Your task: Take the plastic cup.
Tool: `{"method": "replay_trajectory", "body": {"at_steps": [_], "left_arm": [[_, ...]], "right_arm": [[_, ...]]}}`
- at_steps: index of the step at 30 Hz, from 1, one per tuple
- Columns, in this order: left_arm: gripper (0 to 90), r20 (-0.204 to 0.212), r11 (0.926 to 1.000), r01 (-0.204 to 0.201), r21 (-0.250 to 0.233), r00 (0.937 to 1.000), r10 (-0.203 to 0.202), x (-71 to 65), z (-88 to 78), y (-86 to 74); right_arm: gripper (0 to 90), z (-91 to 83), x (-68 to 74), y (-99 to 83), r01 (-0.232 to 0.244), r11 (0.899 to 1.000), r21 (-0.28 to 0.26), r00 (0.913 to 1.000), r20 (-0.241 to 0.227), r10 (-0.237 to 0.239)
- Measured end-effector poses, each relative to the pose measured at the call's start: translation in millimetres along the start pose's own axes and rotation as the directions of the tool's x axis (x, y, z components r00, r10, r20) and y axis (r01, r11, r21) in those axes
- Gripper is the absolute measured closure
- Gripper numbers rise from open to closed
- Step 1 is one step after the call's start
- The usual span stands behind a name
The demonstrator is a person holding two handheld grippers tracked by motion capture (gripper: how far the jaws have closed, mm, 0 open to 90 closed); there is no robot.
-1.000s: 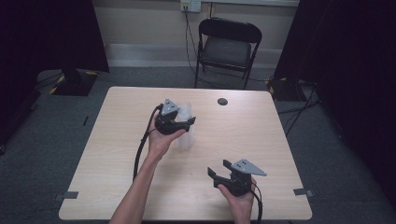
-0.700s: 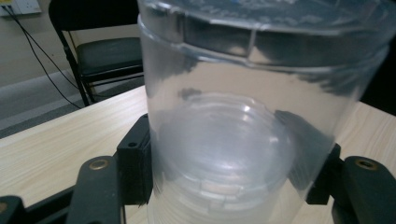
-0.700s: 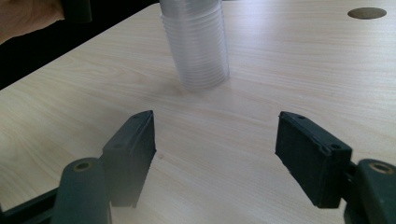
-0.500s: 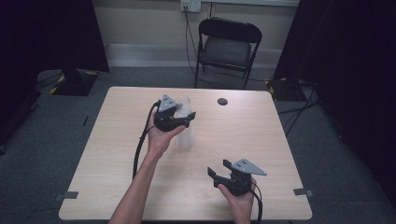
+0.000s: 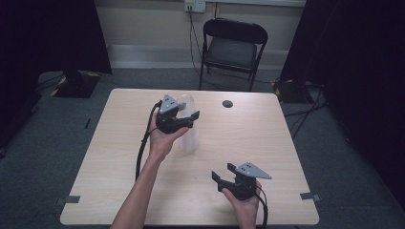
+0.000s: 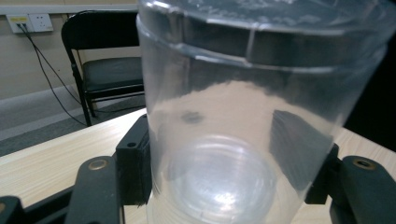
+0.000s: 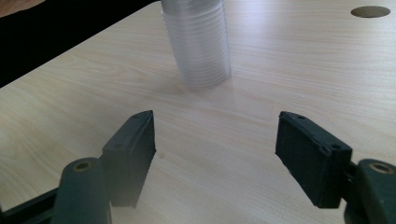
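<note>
Light wood table (image 5: 119, 157), black folding chair (image 5: 232, 47) behind. Stack of clear ribbed plastic cups (image 5: 189, 136) stands mid-table; left gripper (image 6: 224, 163) has just been closing, pads pressing the top cup's wall. Right gripper (image 7: 215, 154) gapes wide, empty. Cups likely light, slippery, crushable: grip gently under the rim.

Left gripper (image 5: 187, 116): moved slightly toward the table's far edge, staying at the upper part of the stack of clear plastic cups (image 5: 189, 125).
Jaws: closed further onto the top cup, whose walls sat between the black pads (image 6: 133, 165).
Stack: stood a little more upright than before.
</note>
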State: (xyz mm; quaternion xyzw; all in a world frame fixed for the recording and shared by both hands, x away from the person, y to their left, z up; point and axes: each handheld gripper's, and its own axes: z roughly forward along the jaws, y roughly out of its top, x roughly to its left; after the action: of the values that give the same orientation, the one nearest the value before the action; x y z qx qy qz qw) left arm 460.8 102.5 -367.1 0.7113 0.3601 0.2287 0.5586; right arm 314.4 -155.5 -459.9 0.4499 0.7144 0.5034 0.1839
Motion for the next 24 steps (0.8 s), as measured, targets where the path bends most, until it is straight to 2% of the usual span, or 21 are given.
{"method": "replay_trajectory", "body": {"at_steps": [10,21,24], "left_arm": [[36.1,0.001,0.9988,-0.024,-0.043,0.9997,0.024,-6.3,-9.3,11.3],[37.0,0.01,0.997,-0.003,-0.078,0.9999,0.004,-9.5,-33.9,21.0],[37.0,0.014,0.9955,0.024,-0.092,0.9996,-0.023,-10.3,-41.8,18.5]], "right_arm": [[28.6,-0.5,-0.9,-1.1,0.001,1.0,-0.002,1.0,0.0,-0.001],[28.6,0.0,0.3,-1.2,0.003,1.0,-0.002,1.0,-0.001,-0.003],[28.6,0.4,1.3,-1.0,0.009,1.0,-0.002,1.0,-0.004,-0.009]]}}
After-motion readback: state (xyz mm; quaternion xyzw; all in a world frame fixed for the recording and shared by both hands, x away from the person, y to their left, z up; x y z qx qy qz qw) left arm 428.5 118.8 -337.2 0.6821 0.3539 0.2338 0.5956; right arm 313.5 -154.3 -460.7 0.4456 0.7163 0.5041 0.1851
